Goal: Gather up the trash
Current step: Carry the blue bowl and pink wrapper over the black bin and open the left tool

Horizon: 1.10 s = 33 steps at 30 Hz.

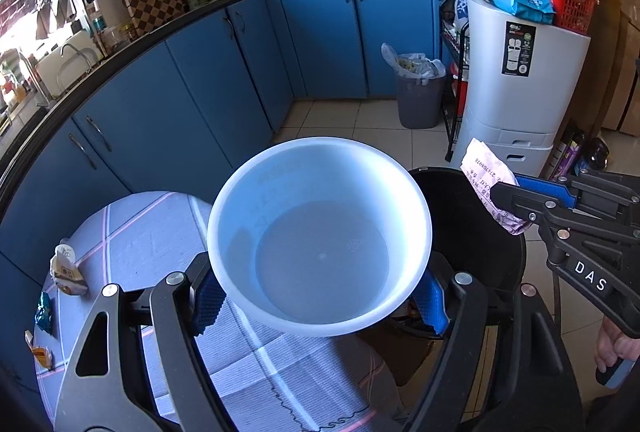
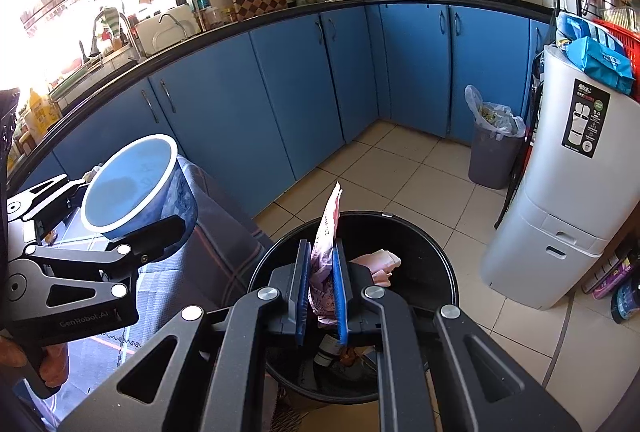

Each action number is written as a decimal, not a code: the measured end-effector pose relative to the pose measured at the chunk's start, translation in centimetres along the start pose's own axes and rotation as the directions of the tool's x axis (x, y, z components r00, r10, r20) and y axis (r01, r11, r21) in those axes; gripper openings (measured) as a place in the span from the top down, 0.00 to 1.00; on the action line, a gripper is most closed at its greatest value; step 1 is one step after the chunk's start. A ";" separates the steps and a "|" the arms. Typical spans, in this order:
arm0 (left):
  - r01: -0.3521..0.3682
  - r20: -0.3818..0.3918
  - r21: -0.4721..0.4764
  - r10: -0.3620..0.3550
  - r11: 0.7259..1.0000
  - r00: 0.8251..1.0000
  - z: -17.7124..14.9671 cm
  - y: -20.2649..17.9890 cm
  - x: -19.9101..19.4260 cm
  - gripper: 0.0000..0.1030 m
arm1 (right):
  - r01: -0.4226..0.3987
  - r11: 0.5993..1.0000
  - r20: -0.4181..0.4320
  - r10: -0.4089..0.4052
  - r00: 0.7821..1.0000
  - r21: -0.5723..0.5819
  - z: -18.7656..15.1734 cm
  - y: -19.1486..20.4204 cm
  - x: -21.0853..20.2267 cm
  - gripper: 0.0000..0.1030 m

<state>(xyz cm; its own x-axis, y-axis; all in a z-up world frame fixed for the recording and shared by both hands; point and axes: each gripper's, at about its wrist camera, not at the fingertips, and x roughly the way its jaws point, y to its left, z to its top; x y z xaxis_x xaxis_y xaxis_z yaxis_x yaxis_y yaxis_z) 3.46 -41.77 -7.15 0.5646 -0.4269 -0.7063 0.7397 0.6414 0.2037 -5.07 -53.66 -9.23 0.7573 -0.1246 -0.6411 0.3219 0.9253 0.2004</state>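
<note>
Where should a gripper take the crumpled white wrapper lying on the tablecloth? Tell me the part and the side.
Grip the crumpled white wrapper across its upright middle, coming from above with the fingers either side. It stands bunched up off the tablecloth rather than flat, so its raised folds give the pads something to pinch. Nothing crowds it; the blue packet lies apart below.

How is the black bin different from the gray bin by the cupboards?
The black bin sits close, right under the right claw; the gray bin stands far off by the blue cupboards. The black bin shows no bag; the gray bin has a clear plastic liner sticking out. Both are open on top and hold trash.
</note>
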 end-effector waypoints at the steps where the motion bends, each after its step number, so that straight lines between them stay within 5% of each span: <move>1: 0.001 0.000 0.003 -0.001 1.000 1.000 0.1 -0.1 0.0 0.26 | -0.001 1.000 -0.001 0.001 1.000 0.004 0.0 0.0 0.0 0.89; 26: 0.027 -0.013 0.032 -0.027 0.999 1.000 1.2 -1.9 1.3 0.25 | -0.022 0.997 0.001 0.022 1.000 0.068 -0.4 -2.3 0.3 0.88; 33: 0.072 -0.033 -0.021 -0.073 0.997 0.997 1.4 -0.9 1.8 0.20 | -0.020 0.998 0.003 0.020 1.000 0.060 -0.6 -2.2 0.5 0.88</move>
<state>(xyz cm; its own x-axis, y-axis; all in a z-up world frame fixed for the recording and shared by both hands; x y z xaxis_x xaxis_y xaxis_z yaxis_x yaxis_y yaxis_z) 4.27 -44.02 -7.64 0.4966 -0.4511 -0.7415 0.7706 0.6224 0.1374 -5.73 -55.57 -10.47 0.7649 -0.1073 -0.6351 0.3405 0.9044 0.2573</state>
